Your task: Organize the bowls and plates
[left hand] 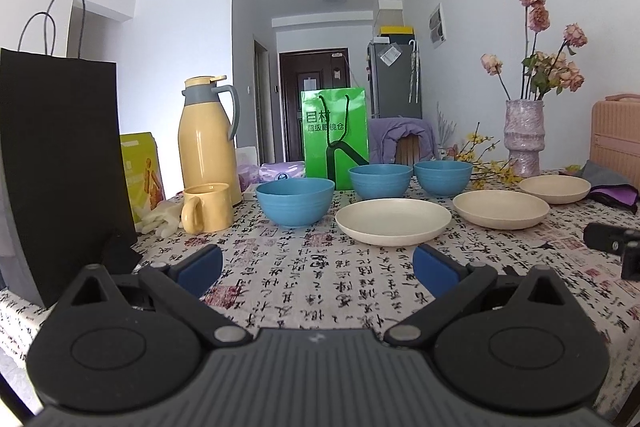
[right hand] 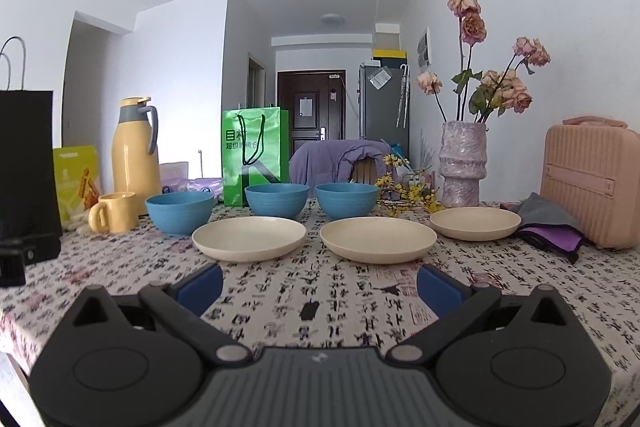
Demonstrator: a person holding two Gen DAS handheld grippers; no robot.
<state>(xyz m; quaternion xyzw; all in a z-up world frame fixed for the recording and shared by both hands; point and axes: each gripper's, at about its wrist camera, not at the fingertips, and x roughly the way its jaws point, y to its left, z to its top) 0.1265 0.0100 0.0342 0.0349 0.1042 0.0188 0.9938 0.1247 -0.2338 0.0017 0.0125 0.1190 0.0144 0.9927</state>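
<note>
Three blue bowls stand in a row on the patterned tablecloth: left bowl, middle bowl, right bowl. Three cream plates lie in front of them and to the right: left plate, middle plate, right plate. My left gripper is open and empty, low over the cloth before the left plate. My right gripper is open and empty, before the left and middle plates.
A yellow mug, yellow thermos, black paper bag and green bag stand left and behind. A vase of dried roses, pink case and folded cloth stand right.
</note>
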